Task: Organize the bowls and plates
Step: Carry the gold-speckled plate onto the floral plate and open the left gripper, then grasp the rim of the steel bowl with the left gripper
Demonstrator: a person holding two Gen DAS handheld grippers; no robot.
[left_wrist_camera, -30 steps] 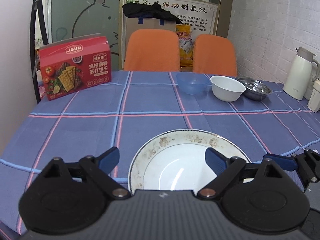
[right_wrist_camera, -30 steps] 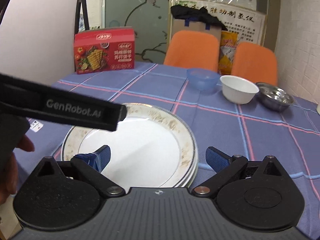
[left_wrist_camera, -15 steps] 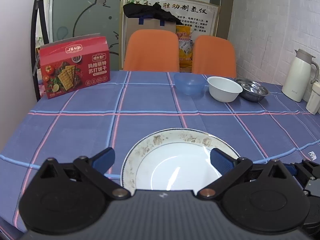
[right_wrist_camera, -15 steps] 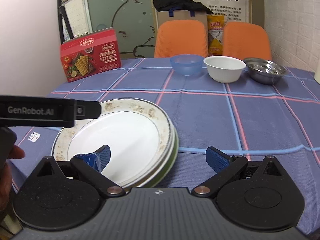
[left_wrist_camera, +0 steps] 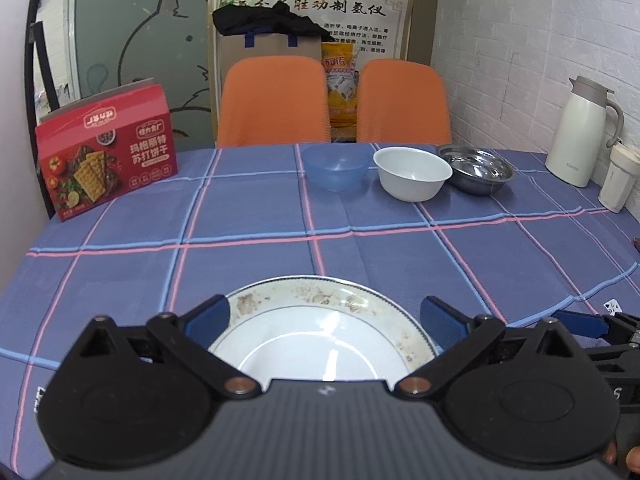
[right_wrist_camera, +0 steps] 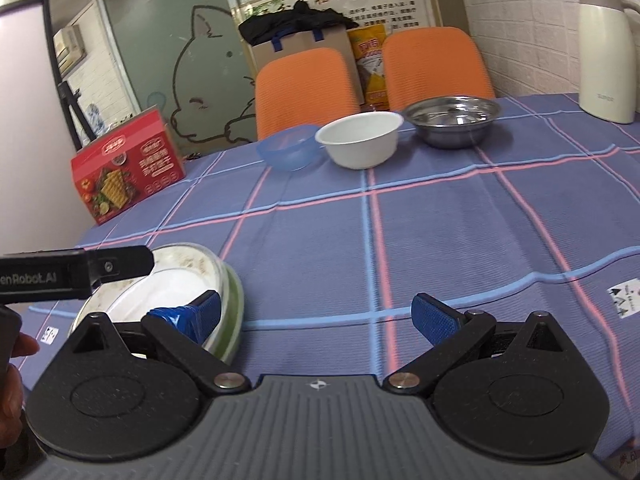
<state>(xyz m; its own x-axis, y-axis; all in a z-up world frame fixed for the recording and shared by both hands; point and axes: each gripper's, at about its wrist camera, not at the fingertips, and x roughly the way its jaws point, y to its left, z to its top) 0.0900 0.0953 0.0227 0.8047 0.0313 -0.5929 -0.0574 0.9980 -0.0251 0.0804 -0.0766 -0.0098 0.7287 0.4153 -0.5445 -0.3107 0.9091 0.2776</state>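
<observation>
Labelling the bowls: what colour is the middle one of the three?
White, the middle bowl; the left wrist view shows it best.

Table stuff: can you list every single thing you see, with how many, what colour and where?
Plates: a stack, white with a brown pattern, a green one underneath, near edge of the table.
Bowls: three in a row at the far side, blue, white, shiny metal.
Cracker box: one, red, far left.
Jug: one, cream, far right by the wall.
Cup: one, cream, beside the jug.
Tablecloth: one, blue with pink and light blue lines.
Chairs: two, orange, behind the table.
Left gripper: black with blue fingers, open, over the plates.
Right gripper: same colours, open, right of the plates.
</observation>
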